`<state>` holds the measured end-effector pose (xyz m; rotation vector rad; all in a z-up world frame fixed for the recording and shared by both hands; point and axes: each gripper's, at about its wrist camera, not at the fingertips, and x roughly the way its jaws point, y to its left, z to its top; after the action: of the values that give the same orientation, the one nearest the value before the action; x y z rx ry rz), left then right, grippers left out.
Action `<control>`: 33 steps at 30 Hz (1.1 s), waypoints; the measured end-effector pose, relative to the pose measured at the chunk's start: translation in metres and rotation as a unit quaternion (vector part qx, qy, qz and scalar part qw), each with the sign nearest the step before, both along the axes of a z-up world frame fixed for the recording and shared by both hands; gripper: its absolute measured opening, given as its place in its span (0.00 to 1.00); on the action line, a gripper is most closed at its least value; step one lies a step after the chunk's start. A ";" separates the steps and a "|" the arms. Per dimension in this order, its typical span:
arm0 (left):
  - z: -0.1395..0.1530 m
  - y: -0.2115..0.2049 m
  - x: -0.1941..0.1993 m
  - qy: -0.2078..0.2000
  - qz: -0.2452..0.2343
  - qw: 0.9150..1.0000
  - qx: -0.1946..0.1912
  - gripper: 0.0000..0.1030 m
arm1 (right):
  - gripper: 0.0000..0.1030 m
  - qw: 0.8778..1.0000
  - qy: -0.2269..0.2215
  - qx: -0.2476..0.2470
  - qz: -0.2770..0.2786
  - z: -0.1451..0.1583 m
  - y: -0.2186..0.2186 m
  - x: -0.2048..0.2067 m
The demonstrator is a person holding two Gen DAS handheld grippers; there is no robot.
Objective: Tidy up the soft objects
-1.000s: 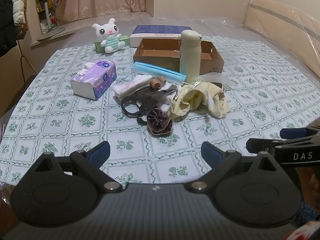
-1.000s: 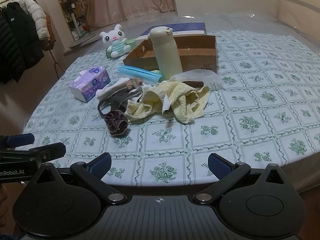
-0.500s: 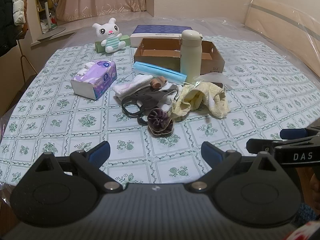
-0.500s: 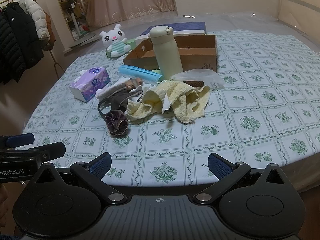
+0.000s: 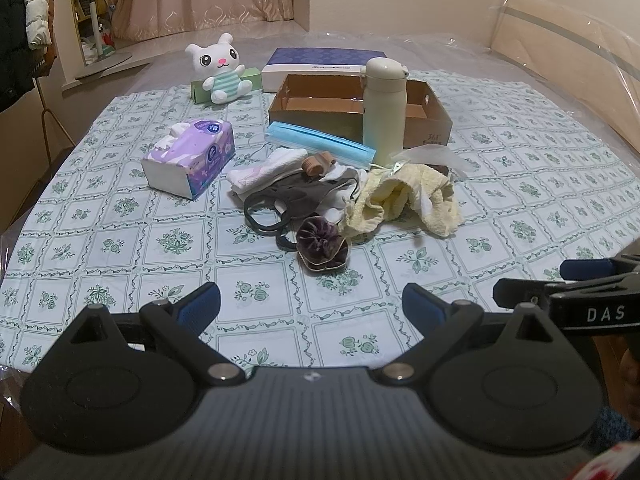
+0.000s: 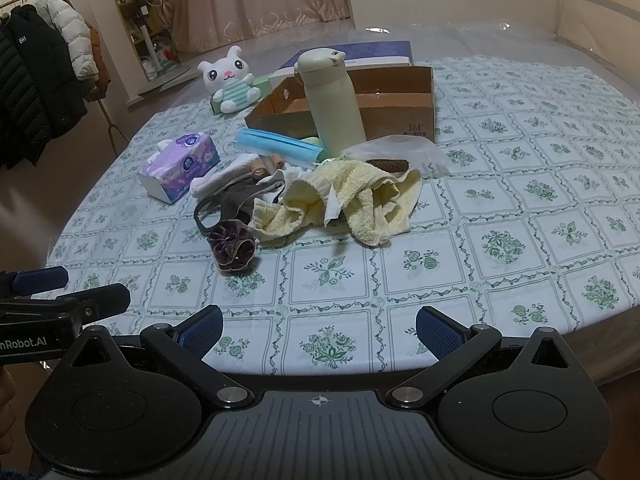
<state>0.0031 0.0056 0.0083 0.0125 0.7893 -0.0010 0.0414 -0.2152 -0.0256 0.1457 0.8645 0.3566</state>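
Lying crumpled near the table's point(image 5: 120, 240) middle, just before the bottle point(image 5: 384, 108), the yellow towel point(image 5: 404, 200) looks light and limp — best pinched at a raised fold. Left gripper point(image 5: 311, 306) and right gripper point(image 6: 319, 326) wait at the near edge, jaws wide, empty.

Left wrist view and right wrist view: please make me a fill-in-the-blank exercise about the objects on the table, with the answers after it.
1. The cream bottle stands ____ in front of the cardboard box.
2. The plush rabbit wears a ____ shirt.
3. The purple scrunchie lies nearer to the grippers than the ____ towel.
4. The left gripper and the right gripper are both ____.

Answers: upright; striped; yellow; open
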 end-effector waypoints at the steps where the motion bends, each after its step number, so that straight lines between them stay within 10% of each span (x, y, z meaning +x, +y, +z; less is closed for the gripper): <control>1: 0.000 0.000 0.000 0.000 0.000 1.000 0.000 0.94 | 1.00 1.000 0.000 0.000 0.000 0.000 -0.001 0.000; 33: -0.029 0.007 0.057 -0.004 -0.031 0.999 0.012 0.87 | 0.99 0.999 -0.027 0.029 -0.014 -0.024 -0.019 0.044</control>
<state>0.0598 0.0125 -0.0205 0.0598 0.7802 -0.0500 0.0853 -0.2339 -0.0495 0.2015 0.7990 0.3575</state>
